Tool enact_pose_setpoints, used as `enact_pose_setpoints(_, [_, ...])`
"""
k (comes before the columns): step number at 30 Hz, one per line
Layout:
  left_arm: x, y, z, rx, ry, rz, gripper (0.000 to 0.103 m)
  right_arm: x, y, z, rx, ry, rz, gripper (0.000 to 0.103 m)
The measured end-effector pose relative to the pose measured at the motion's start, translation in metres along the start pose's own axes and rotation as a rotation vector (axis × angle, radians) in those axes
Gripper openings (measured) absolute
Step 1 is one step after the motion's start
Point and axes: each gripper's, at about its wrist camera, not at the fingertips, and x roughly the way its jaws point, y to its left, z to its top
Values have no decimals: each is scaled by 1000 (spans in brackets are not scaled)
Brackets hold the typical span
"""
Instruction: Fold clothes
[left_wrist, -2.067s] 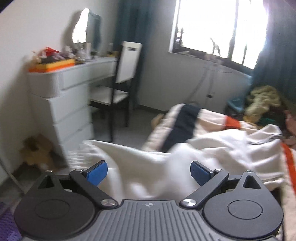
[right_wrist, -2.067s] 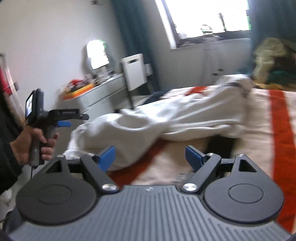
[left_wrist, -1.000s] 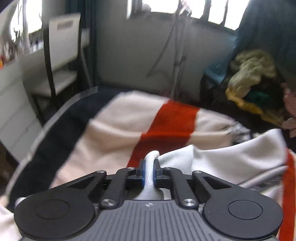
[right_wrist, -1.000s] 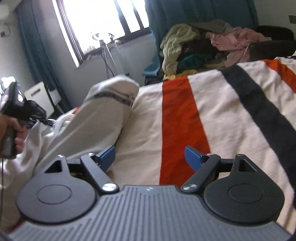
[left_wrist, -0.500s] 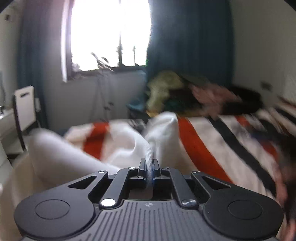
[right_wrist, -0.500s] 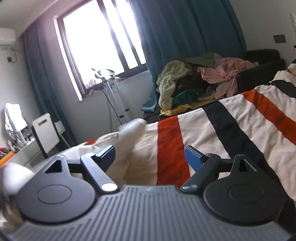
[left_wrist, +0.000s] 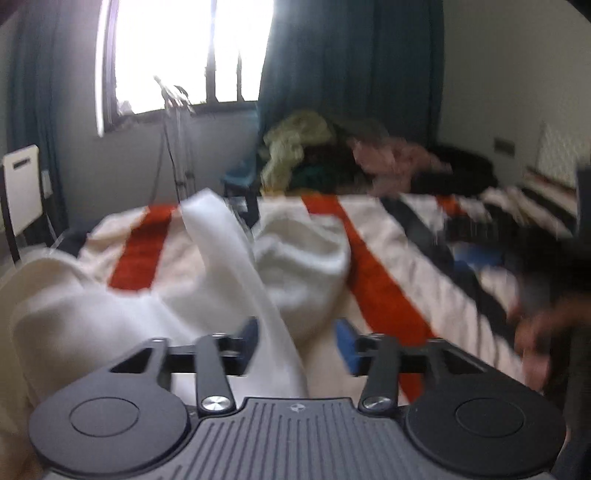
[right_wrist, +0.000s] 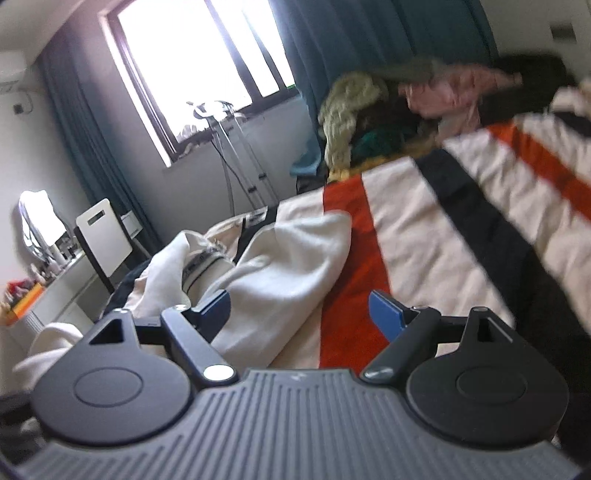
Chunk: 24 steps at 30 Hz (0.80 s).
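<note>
- Across the room I see a bed under a wide cream blanket with orange and black stripes (left_wrist: 388, 258); it fills the middle of both wrist views.
- On the near, window-side part of that blanket lies the crumpled cream-white fleece garment (left_wrist: 303, 266), bunched in soft folds; a long band of it runs from the heap down toward my left camera.
- Beyond the foot of the bed sits a heap of mixed clothes, yellow-green, dark green and pink (right_wrist: 373, 110), against the dark teal curtain (left_wrist: 351, 74).
- Over by the window stands a white-backed chair with a dark frame (right_wrist: 103, 236), just beside a white dresser (right_wrist: 55, 295).
- My left hand-held gripper (left_wrist: 295, 338) has its blue pads spread apart; the garment's band passes between them, and motion blur keeps me from telling whether it touches either pad.
- My right hand-held gripper (right_wrist: 299, 312) is also spread wide, its left pad hovering at the garment's edge and its right pad over an orange stripe.
</note>
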Motion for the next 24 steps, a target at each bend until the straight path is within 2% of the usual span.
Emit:
enact_pose_setpoints(3, [10,12,17,-60,-50,10,57,18,-10,-6,70,62,19,84])
enact_pose_setpoints(7, [29,38,9,-177,-54,-6,58,44,-17,-11,127,101,15,82])
enact_pose_setpoints(10, [38,47,0,-172,-52,-12,58,65,-19,-5,151,90,45,81])
enact_pose_setpoints(13, [44,52,-5,-139,-78,9,58,90,-10,-1,87,86,61,80])
enact_pose_setpoints(18, [61,62,-12,-141,-97,-13,58,152,-9,6,56,134,17,80])
enact_pose_setpoints(23, [79,74,-20,-179,-99,-55,58,211,-33,9,222,131,-11,79])
enact_pose_setpoints(24, [83,76,-22,-189,-98,-64,58,219,-34,10,237,120,-10,72])
